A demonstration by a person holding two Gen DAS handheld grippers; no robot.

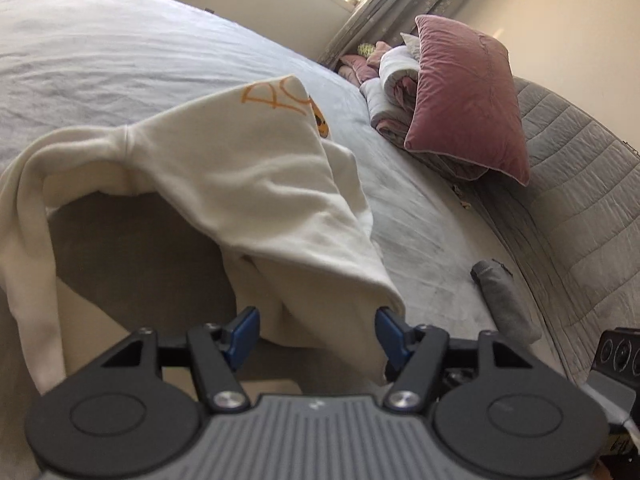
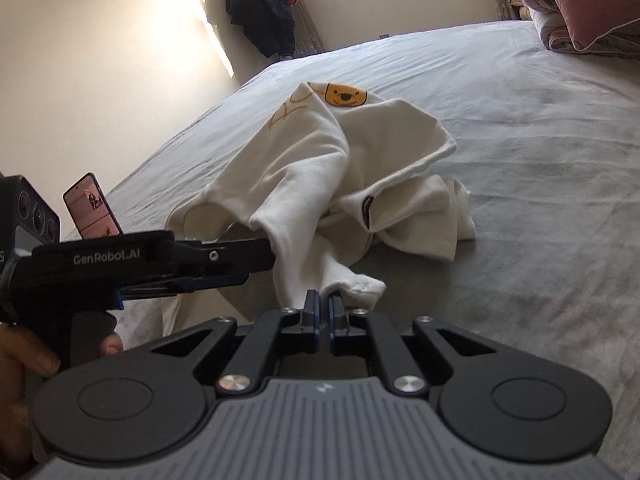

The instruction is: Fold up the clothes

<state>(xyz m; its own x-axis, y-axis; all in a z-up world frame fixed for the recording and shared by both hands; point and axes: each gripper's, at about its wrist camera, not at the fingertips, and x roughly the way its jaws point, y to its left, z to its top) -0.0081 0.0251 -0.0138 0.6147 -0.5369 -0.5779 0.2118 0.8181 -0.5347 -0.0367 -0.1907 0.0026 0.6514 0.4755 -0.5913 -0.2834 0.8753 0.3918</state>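
Cream sweatshirt (image 2: pixel 320 168) lying crumpled on a grey bed (image 2: pixel 540 140), partly lifted off the sheet at its near edge. An orange bear-face print (image 2: pixel 346 95) and orange lettering show on the upper fold. Right gripper (image 2: pixel 323 304): jaws drawn together and clamped on a near hem of the sweatshirt, the cloth rising from between the blue pads. Left gripper (image 1: pixel 318 330): jaws apart; cloth hangs down between the two blue pads, brushing the right-hand pad (image 1: pixel 390 334), and is not pinched by them. In the right wrist view the left gripper (image 2: pixel 256 258) reaches in from the left edge, its tip hidden under a raised fold, with a hand (image 2: pixel 24 360) on its grip and a phone (image 2: pixel 93 206) mounted above it. Near the headboard (image 1: pixel 580 200) stand a pink pillow (image 1: pixel 468 96) and a rolled quilt (image 1: pixel 394 92). A grey rolled item (image 1: pixel 504 300) lies on the bed beside the headboard. Dark clothing (image 2: pixel 264 4) hangs in the far corner by the window.
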